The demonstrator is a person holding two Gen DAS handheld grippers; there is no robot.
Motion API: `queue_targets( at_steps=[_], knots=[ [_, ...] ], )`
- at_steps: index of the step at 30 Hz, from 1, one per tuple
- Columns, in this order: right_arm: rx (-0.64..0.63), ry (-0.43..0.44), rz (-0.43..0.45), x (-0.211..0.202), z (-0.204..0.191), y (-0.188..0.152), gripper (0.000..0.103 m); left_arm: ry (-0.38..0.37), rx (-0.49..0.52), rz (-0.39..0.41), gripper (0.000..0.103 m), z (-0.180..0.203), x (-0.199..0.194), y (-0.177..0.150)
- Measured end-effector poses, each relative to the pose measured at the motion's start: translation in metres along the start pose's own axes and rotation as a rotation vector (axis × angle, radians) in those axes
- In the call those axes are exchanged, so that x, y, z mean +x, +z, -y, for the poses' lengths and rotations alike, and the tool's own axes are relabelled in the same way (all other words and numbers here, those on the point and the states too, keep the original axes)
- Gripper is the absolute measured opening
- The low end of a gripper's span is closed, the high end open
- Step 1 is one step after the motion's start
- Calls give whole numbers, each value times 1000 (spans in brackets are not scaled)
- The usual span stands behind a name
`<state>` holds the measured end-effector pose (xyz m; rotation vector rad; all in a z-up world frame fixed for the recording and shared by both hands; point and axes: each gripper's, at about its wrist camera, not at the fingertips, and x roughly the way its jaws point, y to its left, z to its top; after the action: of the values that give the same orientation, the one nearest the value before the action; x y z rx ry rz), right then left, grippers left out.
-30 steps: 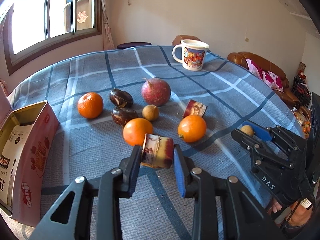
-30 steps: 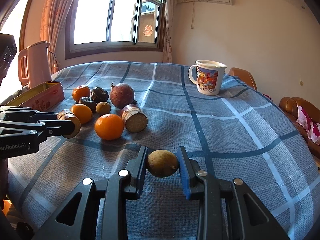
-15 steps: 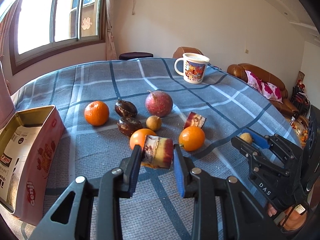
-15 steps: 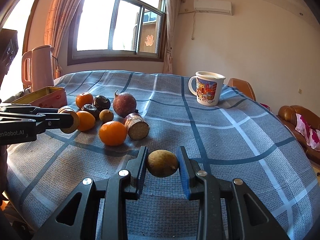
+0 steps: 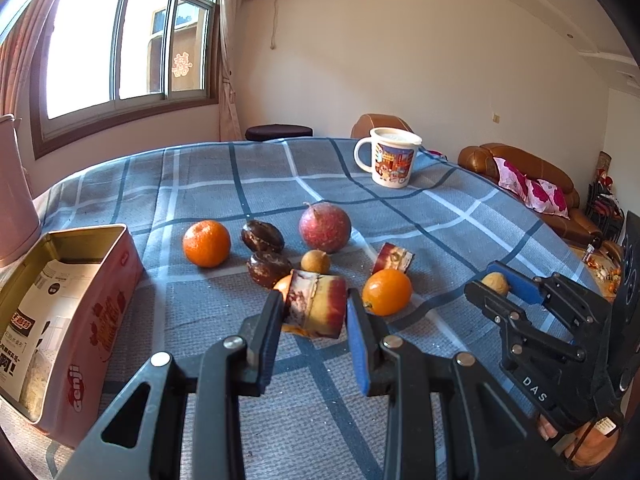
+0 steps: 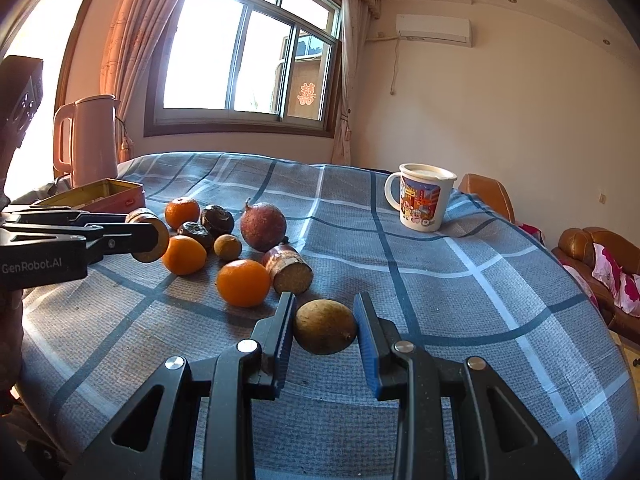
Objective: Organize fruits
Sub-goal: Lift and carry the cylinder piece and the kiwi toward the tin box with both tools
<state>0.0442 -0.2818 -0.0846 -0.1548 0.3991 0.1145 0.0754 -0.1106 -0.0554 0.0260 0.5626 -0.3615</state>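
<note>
beside the open tin (image 5: 96,280), at the far left of the checked cloth (image 5: 200,184), room is seen for fruit. right of the tin, a cut cane piece (image 5: 316,306) is clamped in the left gripper (image 5: 314,320), lifted clear of the cloth. further right of the tin, a small brown fruit (image 6: 325,332) is pinched by the right gripper (image 6: 325,334), also held above the cloth. the oranges (image 5: 207,243) and the red fruit (image 5: 325,228) are left lying between tin and mug (image 5: 390,158). each load is best carried level to the tin and lowered inside before the jaws are eased apart.
</note>
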Motion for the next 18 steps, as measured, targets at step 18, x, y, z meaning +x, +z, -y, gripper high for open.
queue_targets(
  at_steps=[18],
  knots=[
    [-16, 14, 56, -14, -9, 11, 32, 63, 12, 53, 33, -7, -13, -1]
  ],
)
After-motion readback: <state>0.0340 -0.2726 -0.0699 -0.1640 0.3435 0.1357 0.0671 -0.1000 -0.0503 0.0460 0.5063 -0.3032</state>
